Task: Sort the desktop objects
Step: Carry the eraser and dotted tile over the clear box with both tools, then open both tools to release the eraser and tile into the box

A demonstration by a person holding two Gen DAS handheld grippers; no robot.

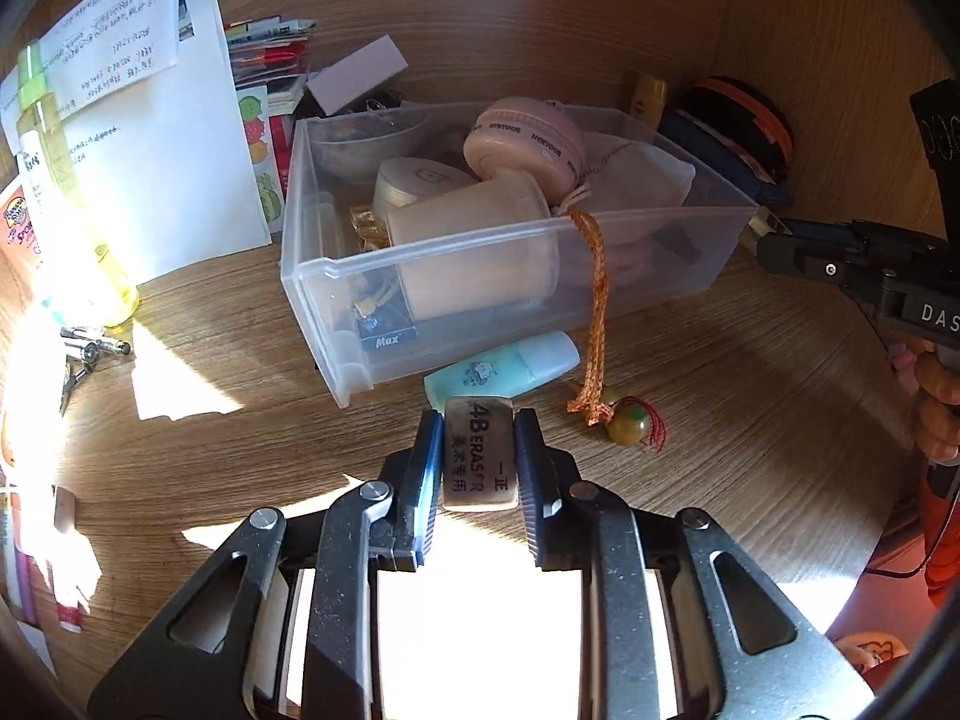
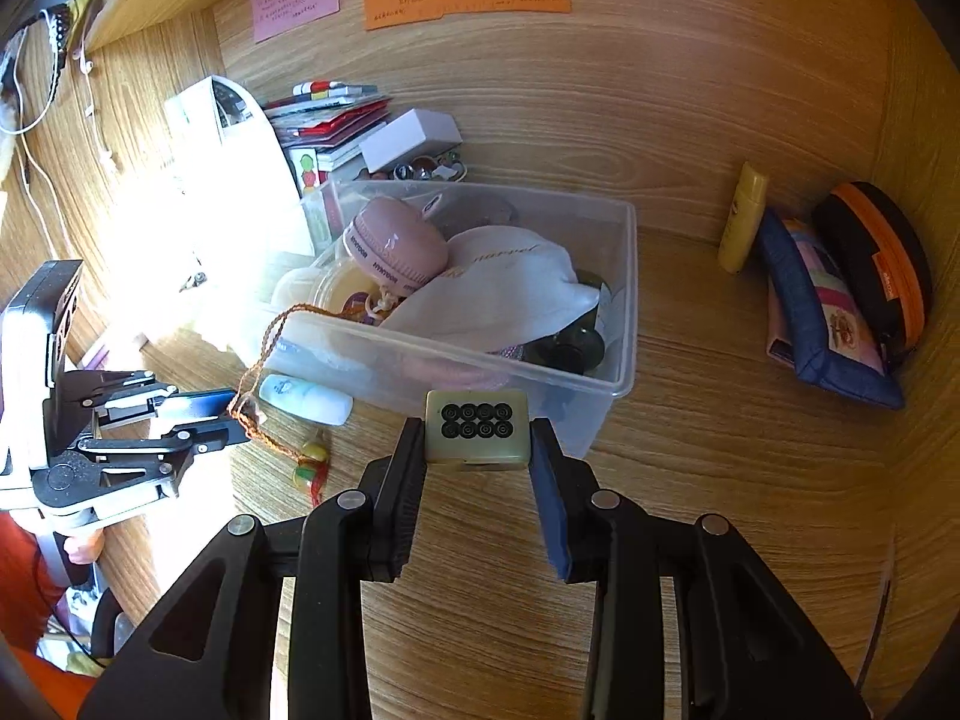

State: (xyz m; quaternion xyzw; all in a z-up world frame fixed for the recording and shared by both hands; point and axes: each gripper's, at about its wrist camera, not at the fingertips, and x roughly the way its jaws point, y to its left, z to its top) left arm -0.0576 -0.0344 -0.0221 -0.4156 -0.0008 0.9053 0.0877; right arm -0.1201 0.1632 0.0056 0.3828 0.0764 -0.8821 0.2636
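Note:
My left gripper point(image 1: 478, 420) is shut on a grey 4B eraser point(image 1: 479, 456), held just in front of a clear plastic box point(image 1: 480, 276) full of small items. My right gripper point(image 2: 477, 429) is shut on a pale green cube with black dots point(image 2: 477, 427), held at the box's near right corner point(image 2: 612, 372). A mint-green tube point(image 1: 504, 367) lies against the box's front. An orange braided cord with green-yellow beads point(image 1: 627, 423) hangs out of the box onto the desk. The right gripper shows at the box's right end in the left wrist view point(image 1: 774, 240).
White papers point(image 1: 150, 138) and stacked booklets point(image 2: 330, 114) stand behind the box on the left. A yellow bottle point(image 1: 66, 192) and metal bits point(image 1: 90, 348) sit at far left. A yellow tube point(image 2: 744, 216), blue pouch point(image 2: 822, 312) and black-orange case point(image 2: 882, 264) lean in the right corner.

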